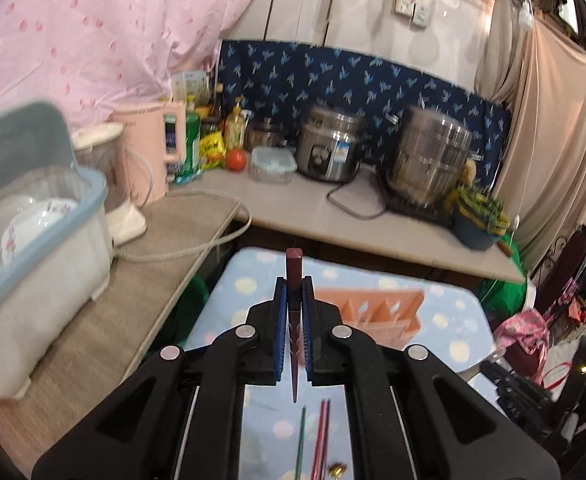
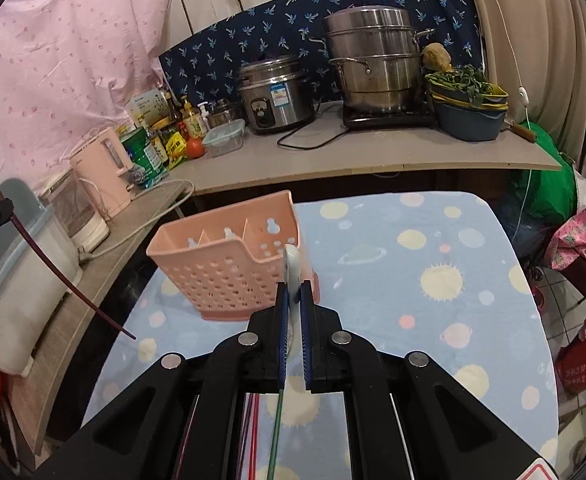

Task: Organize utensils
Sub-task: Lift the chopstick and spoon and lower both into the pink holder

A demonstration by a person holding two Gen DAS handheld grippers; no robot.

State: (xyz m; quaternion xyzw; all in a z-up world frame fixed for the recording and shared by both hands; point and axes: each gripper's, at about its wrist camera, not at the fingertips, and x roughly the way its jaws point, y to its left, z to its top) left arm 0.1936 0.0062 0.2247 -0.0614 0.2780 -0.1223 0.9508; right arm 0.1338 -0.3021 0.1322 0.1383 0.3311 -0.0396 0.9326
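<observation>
My left gripper is clamped tight on a dark red chopstick, held up above the table. My right gripper is pinched on a white spoon handle, just in front of the pink utensil basket on the spotted blue tablecloth. More chopsticks lie on the cloth below.
</observation>
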